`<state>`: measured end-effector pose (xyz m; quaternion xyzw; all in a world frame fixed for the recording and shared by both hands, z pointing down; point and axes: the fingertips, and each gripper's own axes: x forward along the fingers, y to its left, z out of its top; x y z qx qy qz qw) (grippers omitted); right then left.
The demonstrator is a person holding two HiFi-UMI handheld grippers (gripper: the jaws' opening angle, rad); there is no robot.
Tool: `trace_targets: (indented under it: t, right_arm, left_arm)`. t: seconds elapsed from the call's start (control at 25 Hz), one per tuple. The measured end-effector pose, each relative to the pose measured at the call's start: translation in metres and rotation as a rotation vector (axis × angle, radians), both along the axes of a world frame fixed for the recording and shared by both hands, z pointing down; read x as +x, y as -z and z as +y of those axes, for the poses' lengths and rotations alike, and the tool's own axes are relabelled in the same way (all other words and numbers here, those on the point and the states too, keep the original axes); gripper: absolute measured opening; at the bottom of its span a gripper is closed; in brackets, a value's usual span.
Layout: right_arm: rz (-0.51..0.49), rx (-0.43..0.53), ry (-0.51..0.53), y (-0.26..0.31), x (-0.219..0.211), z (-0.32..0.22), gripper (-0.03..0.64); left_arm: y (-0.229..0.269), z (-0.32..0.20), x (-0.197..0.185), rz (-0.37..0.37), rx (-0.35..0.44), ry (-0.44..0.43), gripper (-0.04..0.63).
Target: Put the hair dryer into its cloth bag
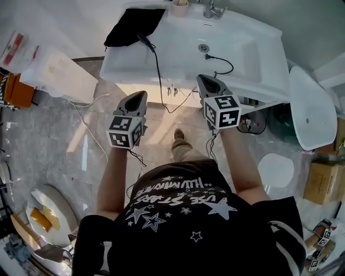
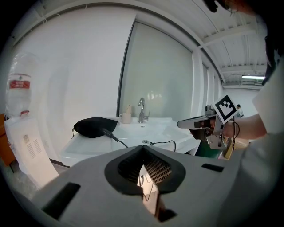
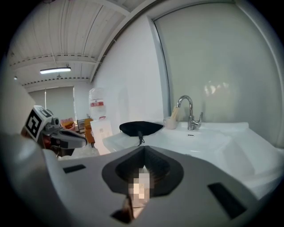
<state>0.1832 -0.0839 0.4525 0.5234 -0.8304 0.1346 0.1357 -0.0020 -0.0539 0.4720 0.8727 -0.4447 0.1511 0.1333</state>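
The black cloth bag (image 1: 135, 24) lies on the left end of the white sink counter (image 1: 259, 75); it also shows in the left gripper view (image 2: 94, 126) and the right gripper view (image 3: 141, 127). A black cord (image 1: 158, 70) leaves the bag's mouth, hangs over the counter's front edge, and its plug (image 1: 209, 56) lies in the basin. The hair dryer itself is hidden. My left gripper (image 1: 141, 95) (image 2: 143, 148) is shut and empty, short of the counter's front edge. My right gripper (image 1: 201, 78) (image 3: 143, 148) is also shut and empty, its tip at the counter's front rim.
A chrome faucet (image 1: 211, 9) and a small cup (image 1: 180, 6) stand at the back of the sink. A white paper bag (image 1: 54, 70) sits on the floor to the left. At the right are a white toilet lid (image 1: 312, 108) and a cardboard box (image 1: 323, 180).
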Motion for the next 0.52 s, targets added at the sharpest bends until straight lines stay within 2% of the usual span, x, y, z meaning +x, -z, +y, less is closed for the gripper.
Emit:
trace_targets:
  t: [0.52]
  right_arm:
    - [0.006,-0.033,-0.036,-0.013,-0.011,0.149,0.006]
  left_arm:
    - [-0.005,0.135,-0.005,0.011,-0.004,-0.064,0.009]
